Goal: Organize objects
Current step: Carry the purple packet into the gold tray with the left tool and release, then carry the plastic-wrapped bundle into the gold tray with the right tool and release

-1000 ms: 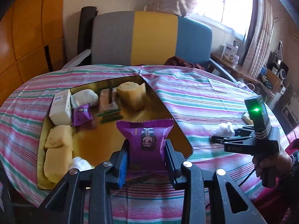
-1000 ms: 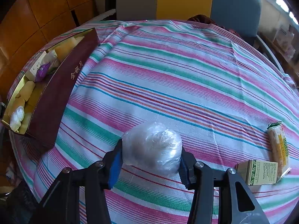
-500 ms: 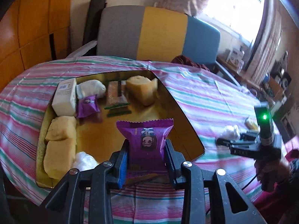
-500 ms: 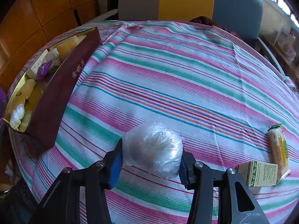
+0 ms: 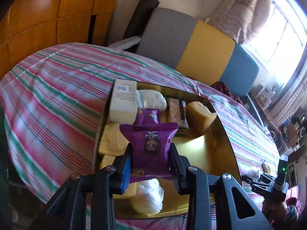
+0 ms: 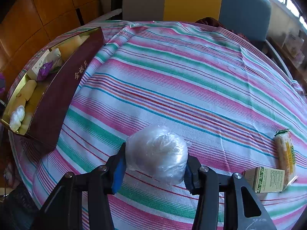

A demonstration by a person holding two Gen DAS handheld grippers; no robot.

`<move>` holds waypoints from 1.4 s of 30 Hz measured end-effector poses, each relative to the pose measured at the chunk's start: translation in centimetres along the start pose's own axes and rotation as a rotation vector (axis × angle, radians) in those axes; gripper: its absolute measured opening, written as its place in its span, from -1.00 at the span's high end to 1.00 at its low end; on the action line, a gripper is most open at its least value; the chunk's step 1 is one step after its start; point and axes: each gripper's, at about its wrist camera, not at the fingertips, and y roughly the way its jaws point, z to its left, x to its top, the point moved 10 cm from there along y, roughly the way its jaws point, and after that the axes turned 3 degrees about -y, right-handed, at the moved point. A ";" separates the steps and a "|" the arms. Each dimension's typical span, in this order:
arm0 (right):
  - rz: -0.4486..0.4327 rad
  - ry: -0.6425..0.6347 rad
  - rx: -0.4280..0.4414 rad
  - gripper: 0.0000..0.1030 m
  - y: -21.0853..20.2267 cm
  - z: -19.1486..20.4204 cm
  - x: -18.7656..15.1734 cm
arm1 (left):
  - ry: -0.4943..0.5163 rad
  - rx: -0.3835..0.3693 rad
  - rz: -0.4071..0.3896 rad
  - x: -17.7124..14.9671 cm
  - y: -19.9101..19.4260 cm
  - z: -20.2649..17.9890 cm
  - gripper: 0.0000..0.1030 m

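My left gripper (image 5: pixel 150 153) is shut on a purple snack packet (image 5: pixel 148 143) and holds it above the gold-lined box (image 5: pixel 228 147). Inside the box lie a white carton (image 5: pixel 123 100), a second purple packet (image 5: pixel 148 116), a white wrapped bun (image 5: pixel 151 101), a brown bar (image 5: pixel 175 111), yellow cakes (image 5: pixel 112 140) and a plastic-wrapped ball (image 5: pixel 147 195). My right gripper (image 6: pixel 155 162) is shut on a clear-wrapped white ball (image 6: pixel 156 156) just above the striped tablecloth (image 6: pixel 172 88). The box's maroon side (image 6: pixel 63 94) shows at the left of the right wrist view.
A small green-printed carton (image 6: pixel 266 179) and a long yellow wrapped snack (image 6: pixel 285 151) lie on the cloth at the right. A grey, yellow and blue chair (image 5: pixel 191 48) stands behind the table. Shelves with clutter (image 5: pixel 291 130) are at the right, under the window.
My left gripper has swung left over the box and rolled, with the purple packet still in it, so the box now sits under and ahead of it. The right gripper has stayed in place.
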 end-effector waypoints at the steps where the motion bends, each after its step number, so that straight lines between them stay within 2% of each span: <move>1: 0.000 -0.001 -0.001 0.02 0.0 0.1 0.0 | 0.016 0.003 0.005 -0.1 0.4 -0.3 0.33; 9: 0.000 -0.002 0.000 0.02 0.1 0.1 0.0 | 0.086 0.030 0.075 -0.8 4.5 -2.3 0.33; 17: 0.000 -0.004 -0.003 0.02 0.2 0.2 0.1 | 0.117 0.152 0.171 -2.2 9.3 -0.6 0.31; 25: 0.000 -0.006 -0.004 0.02 0.3 0.3 0.1 | 0.111 0.165 0.172 -2.3 9.9 -0.1 0.31; 29: 0.000 -0.005 -0.004 0.02 0.3 0.3 0.0 | 0.095 0.154 0.191 -2.3 10.1 -0.1 0.23; 34: 0.000 -0.005 -0.003 0.02 0.3 0.3 -0.1 | 0.091 0.154 0.170 -1.9 9.5 -0.4 0.19; 42: 0.000 -0.006 -0.004 0.02 0.3 0.3 -0.1 | 0.143 0.176 0.015 -0.4 4.9 -1.3 0.15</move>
